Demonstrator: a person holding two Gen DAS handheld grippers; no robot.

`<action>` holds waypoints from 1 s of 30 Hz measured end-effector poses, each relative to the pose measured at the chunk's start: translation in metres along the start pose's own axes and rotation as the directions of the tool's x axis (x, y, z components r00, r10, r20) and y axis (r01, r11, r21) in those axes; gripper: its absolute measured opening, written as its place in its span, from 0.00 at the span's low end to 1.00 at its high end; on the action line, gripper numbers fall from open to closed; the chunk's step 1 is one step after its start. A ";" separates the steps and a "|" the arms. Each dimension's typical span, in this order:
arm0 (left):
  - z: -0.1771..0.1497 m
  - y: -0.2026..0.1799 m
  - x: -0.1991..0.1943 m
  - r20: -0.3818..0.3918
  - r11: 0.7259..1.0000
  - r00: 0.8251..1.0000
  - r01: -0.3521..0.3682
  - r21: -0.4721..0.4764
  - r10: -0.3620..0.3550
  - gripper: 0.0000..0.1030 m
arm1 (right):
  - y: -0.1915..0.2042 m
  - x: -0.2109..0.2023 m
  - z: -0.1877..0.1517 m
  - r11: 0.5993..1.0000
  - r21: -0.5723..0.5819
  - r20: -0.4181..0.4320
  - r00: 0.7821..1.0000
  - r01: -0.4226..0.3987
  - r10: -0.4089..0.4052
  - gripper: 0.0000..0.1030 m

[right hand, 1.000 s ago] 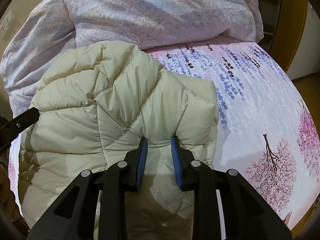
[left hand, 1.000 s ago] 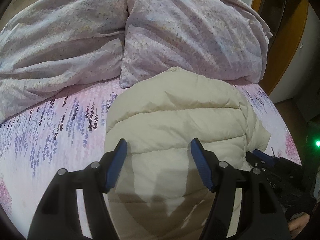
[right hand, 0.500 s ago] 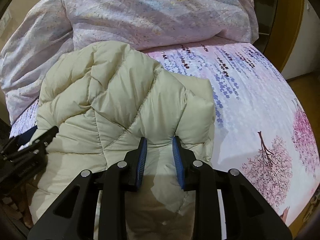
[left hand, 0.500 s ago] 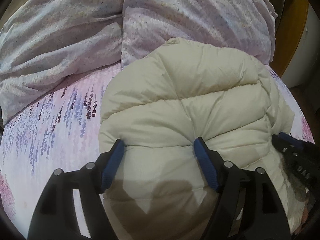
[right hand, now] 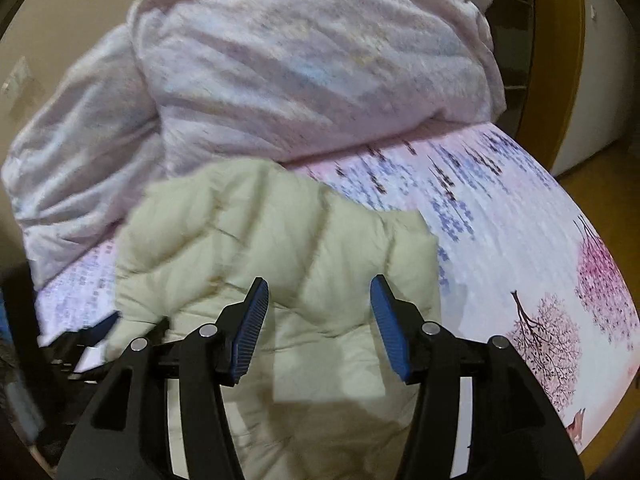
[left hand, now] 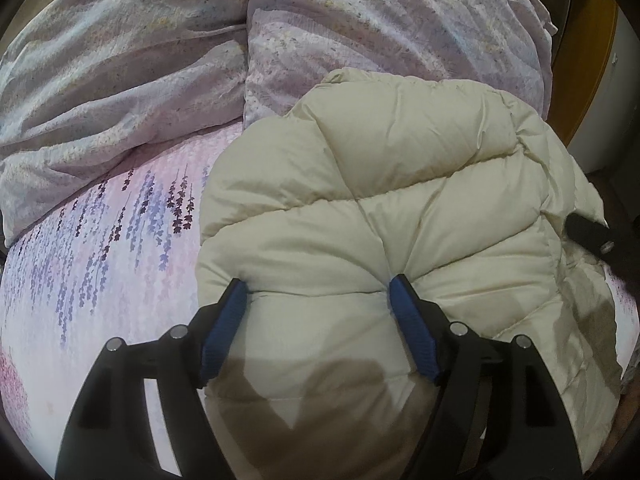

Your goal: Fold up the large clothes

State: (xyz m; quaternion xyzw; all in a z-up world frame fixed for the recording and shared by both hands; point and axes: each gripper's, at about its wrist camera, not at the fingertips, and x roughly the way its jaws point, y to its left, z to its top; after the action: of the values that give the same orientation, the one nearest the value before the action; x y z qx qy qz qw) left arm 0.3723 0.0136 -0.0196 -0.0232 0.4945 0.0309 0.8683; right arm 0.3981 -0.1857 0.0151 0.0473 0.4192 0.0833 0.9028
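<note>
Behind the cream jacket [left hand: 380,184], a bunched duvet [left hand: 160,60] crowds both tools [left hand: 318,284] [right hand: 318,286], spread apart.

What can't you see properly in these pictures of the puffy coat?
- Right wrist view: the puffy coat is smeared by motion blur, so its stitching is unclear.
- Both views: the coat's near edge is cut off by the frame bottom and shadowed.
- Left wrist view: the right claw is mostly cut off by the frame edge.

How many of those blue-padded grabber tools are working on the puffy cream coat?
2. The left hand-held gripper presses open into the cream quilted puffer jacket; the right hand-held gripper hovers open at its other side.
</note>
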 end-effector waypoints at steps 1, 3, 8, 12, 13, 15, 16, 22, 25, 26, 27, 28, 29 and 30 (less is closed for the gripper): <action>0.000 0.000 0.000 0.000 1.000 1.000 0.002 -0.001 -0.002 0.74 | -0.001 0.003 -0.003 1.000 -0.003 -0.006 1.000 0.010 -0.010 0.54; 0.000 0.000 0.001 0.006 1.000 1.000 0.008 -0.005 -0.008 0.76 | -0.005 0.011 -0.011 1.000 -0.015 -0.003 1.000 0.021 -0.021 0.54; -0.002 0.001 0.003 0.023 1.000 1.000 0.012 -0.013 -0.012 0.78 | -0.003 0.018 -0.019 0.999 -0.031 0.013 0.999 0.034 -0.034 0.54; -0.004 0.002 0.004 0.036 1.000 0.999 0.015 -0.022 -0.015 0.80 | -0.004 0.023 -0.023 0.999 -0.030 0.025 0.999 0.034 -0.033 0.56; -0.005 0.002 0.004 0.040 1.000 0.999 0.015 -0.023 -0.014 0.80 | -0.004 0.024 -0.024 0.999 -0.030 0.028 0.999 0.034 -0.033 0.56; -0.006 0.002 0.005 0.050 1.000 0.999 0.017 -0.026 -0.015 0.81 | -0.004 0.026 -0.025 0.999 -0.029 0.035 0.999 0.029 -0.028 0.57; -0.006 0.003 0.006 0.057 0.999 0.998 0.017 -0.027 -0.016 0.81 | -0.005 0.026 -0.025 0.999 -0.028 0.037 0.999 0.028 -0.027 0.58; -0.009 0.004 0.008 0.092 0.999 0.996 0.020 -0.044 -0.016 0.84 | -0.007 0.030 -0.029 1.000 -0.021 0.064 0.998 0.016 -0.015 0.61; -0.012 0.005 0.008 0.109 0.998 0.994 0.018 -0.060 -0.011 0.86 | -0.006 0.031 -0.029 1.000 -0.024 0.076 0.997 0.021 -0.019 0.63; -0.012 0.005 0.008 0.116 0.998 0.993 0.017 -0.065 -0.010 0.87 | -0.006 0.032 -0.030 0.999 -0.028 0.084 0.996 0.025 -0.023 0.64; -0.013 0.005 0.008 0.121 0.998 0.993 0.016 -0.067 -0.008 0.87 | -0.005 0.032 -0.031 0.999 -0.029 0.089 0.996 0.029 -0.026 0.65; -0.013 0.005 0.008 0.125 0.998 0.992 0.015 -0.067 -0.006 0.87 | -0.006 0.032 -0.031 0.999 -0.030 0.092 0.995 0.032 -0.029 0.67; -0.013 0.004 0.008 0.129 0.998 0.992 0.013 -0.066 -0.005 0.87 | -0.006 0.033 -0.032 0.999 -0.030 0.097 0.995 0.036 -0.033 0.68; -0.014 0.004 0.008 0.132 0.998 0.991 0.013 -0.066 -0.004 0.87 | -0.007 0.034 -0.032 0.999 -0.026 0.102 0.994 0.038 -0.035 0.70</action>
State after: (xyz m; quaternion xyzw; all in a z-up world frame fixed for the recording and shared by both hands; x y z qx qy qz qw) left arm 0.3643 0.0172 -0.0340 -0.0519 0.4347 0.0451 0.8980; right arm 0.3959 -0.1852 -0.0319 0.0312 0.3725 0.0701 0.9248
